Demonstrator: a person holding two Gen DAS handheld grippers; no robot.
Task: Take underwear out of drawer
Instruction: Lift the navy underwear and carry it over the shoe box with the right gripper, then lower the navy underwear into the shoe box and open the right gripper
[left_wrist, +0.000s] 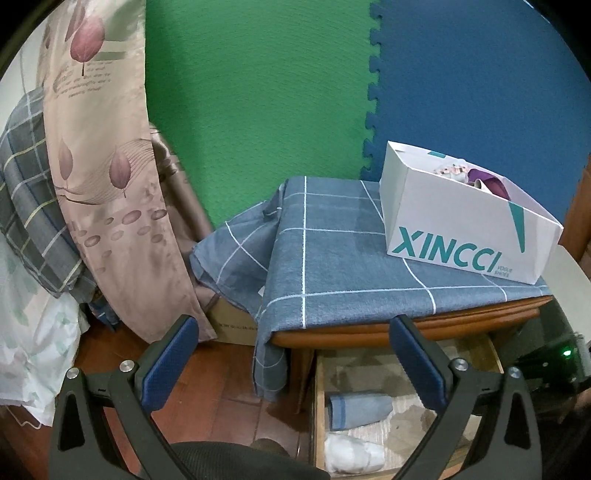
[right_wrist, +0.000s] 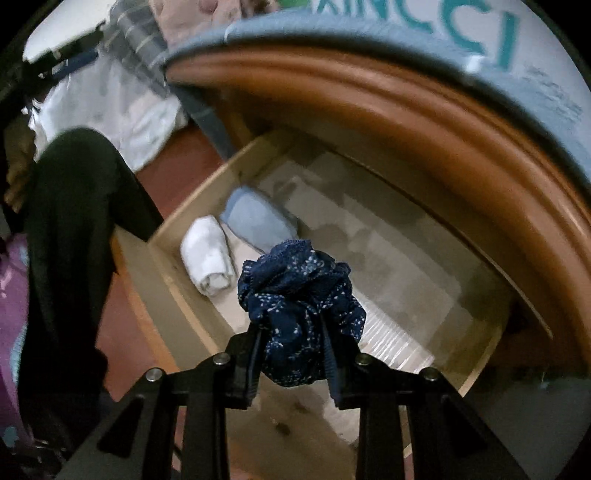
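My right gripper (right_wrist: 291, 332) is shut on a bunched dark blue underwear with white speckles (right_wrist: 299, 295) and holds it above the open wooden drawer (right_wrist: 177, 295). In the drawer lie a rolled white garment (right_wrist: 207, 254) and a folded grey-blue garment (right_wrist: 255, 218). In the left wrist view my left gripper (left_wrist: 295, 325) is open and empty, in front of the nightstand's left corner. The drawer (left_wrist: 318, 398) shows below it with the grey-blue garment (left_wrist: 358, 408) and the white roll (left_wrist: 351, 456).
The wooden nightstand (left_wrist: 369, 334) is covered by a blue checked cloth (left_wrist: 332, 258), with a white XINCCI shoe box (left_wrist: 461, 229) on top. Green and blue foam mats (left_wrist: 258, 92) line the wall. A bed with pillows (left_wrist: 92, 166) stands at the left. My dark-clad leg (right_wrist: 70, 240) is left of the drawer.
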